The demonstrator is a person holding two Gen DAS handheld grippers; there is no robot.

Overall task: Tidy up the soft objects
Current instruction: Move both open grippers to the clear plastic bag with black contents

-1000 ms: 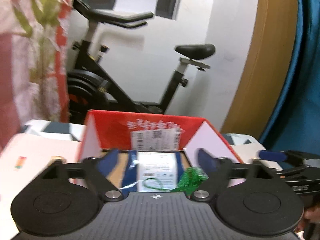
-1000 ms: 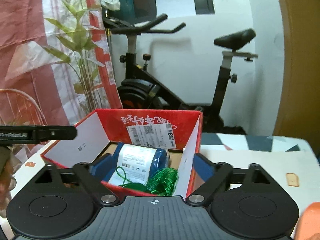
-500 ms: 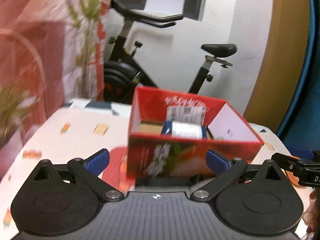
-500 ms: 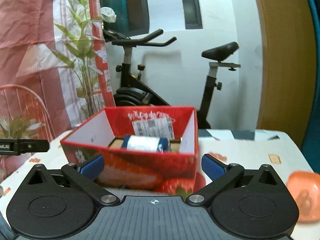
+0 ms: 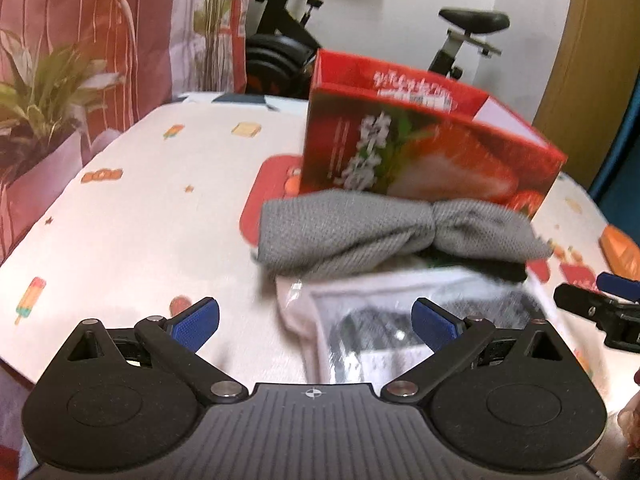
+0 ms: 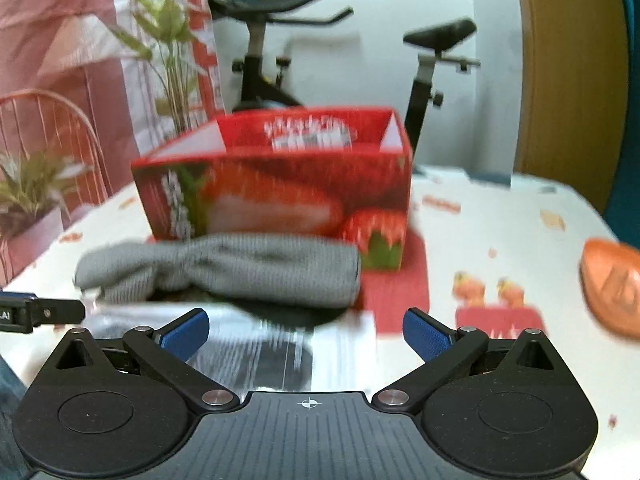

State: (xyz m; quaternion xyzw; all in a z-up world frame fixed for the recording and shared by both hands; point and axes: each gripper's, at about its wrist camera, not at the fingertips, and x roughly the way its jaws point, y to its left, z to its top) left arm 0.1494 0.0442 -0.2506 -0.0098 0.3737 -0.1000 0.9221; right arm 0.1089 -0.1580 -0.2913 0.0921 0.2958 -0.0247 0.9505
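A red strawberry-printed box (image 5: pixel 420 152) (image 6: pixel 280 196) stands open on the table. In front of it lies a grey knitted cloth (image 5: pixel 360 232) (image 6: pixel 240 272), bunched in the middle, on top of a dark item and a clear plastic packet (image 5: pixel 400 320) (image 6: pixel 280 348) of white and dark fabric. My left gripper (image 5: pixel 316 322) is open above the packet's near edge, nothing between its blue pads. My right gripper (image 6: pixel 306 330) is open too, over the same packet from the other side. Each gripper's tip shows at the edge of the other's view.
A patterned white tablecloth (image 5: pixel 140 220) covers the table. An orange object (image 6: pixel 612 284) lies at the right. A red mat (image 6: pixel 400 292) sits under the box. Behind the table stand an exercise bike (image 6: pixel 360 60), potted plants (image 5: pixel 44 92) and a red curtain.
Both grippers have drawn back from over the box and dropped lower; the box's inside is no longer seen. The grey cloth and the plastic packet have come into view below them.
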